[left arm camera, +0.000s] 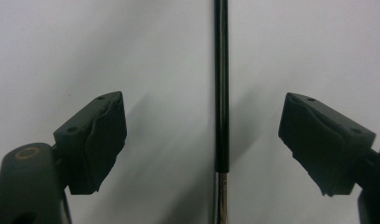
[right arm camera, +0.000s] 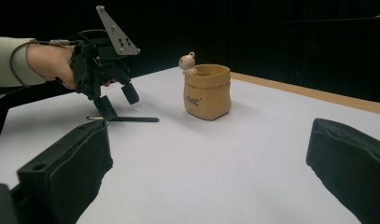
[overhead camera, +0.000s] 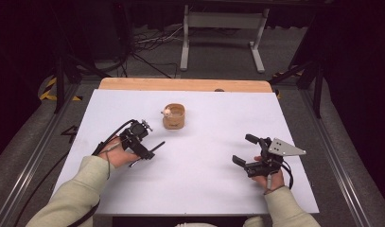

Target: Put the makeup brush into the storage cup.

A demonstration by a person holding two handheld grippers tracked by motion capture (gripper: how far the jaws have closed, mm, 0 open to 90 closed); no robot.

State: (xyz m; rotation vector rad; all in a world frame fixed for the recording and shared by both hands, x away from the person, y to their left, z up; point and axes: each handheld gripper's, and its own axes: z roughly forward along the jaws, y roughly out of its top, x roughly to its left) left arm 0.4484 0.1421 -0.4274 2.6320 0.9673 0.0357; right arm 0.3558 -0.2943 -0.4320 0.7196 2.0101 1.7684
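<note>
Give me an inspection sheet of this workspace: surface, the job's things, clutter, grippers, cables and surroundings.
Surface: white table with a wooden strip along the far edge.
Job's things: black pen lying flat; tan pouch-shaped holder upright, a small bear figure on its rim.
Clutter: nothing seen.
Grippers: left hand-held gripper open, jaws either side of the pen, not closed on it; right hand-held gripper open, holding nothing.
Cables: black cable trailing from the left gripper; loose cables on the floor beyond the table.
Surroundings: grey carpet, white stand legs, dark backdrop.
</note>
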